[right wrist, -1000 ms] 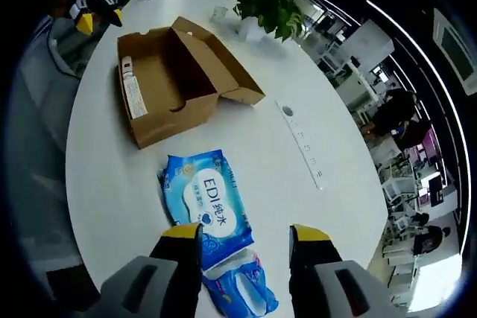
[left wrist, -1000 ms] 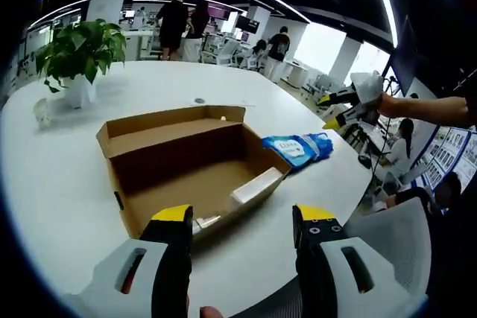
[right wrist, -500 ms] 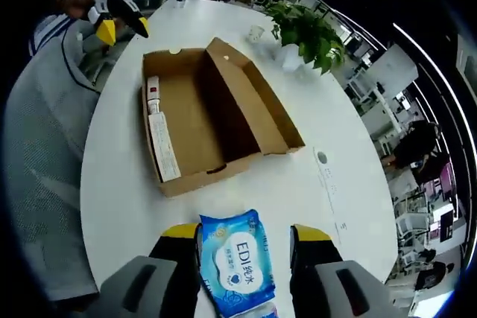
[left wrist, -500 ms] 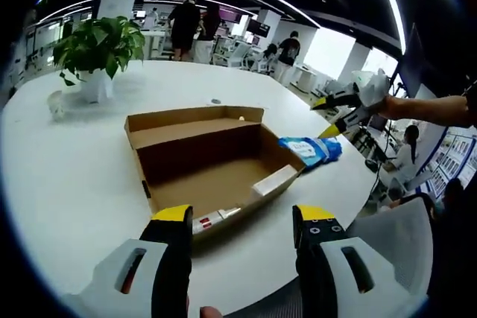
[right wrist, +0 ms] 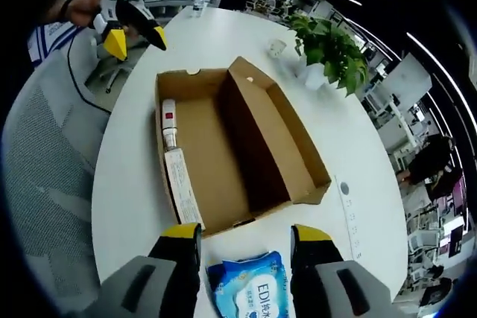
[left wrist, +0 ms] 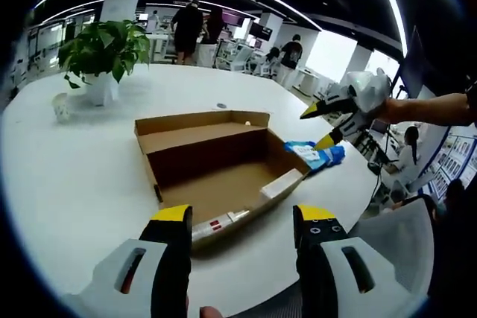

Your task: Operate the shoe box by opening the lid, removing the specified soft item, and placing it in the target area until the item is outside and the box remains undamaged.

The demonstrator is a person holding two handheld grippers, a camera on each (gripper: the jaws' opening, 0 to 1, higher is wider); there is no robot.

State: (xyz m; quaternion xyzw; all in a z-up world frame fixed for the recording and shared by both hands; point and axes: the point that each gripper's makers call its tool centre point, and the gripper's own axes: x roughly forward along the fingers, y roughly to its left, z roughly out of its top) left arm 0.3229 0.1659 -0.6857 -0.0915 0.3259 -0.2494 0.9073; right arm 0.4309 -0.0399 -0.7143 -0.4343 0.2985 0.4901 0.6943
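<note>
The brown shoe box [left wrist: 216, 161] [right wrist: 223, 147] lies open and empty on the white round table [left wrist: 74, 176], its lid folded back. A blue pack of wet wipes [left wrist: 314, 153] [right wrist: 250, 292] rests on the table just outside the box's short end. My left gripper [left wrist: 240, 217] is open near the table's edge, short of the box. My right gripper [right wrist: 238, 236] [left wrist: 322, 126] hangs open above the wipes pack, holding nothing. In the right gripper view the left gripper [right wrist: 133, 31] appears beyond the box's far end.
A potted plant [left wrist: 100, 50] [right wrist: 328, 46] and a small cup [left wrist: 61, 106] stand on the far side of the table. A grey mesh chair [right wrist: 52, 184] sits by the table. People stand among desks in the background.
My right gripper has drawn back from the wipes pack toward the box, still open. The left view has edged a little toward the box. Box and pack stay where they lay.
</note>
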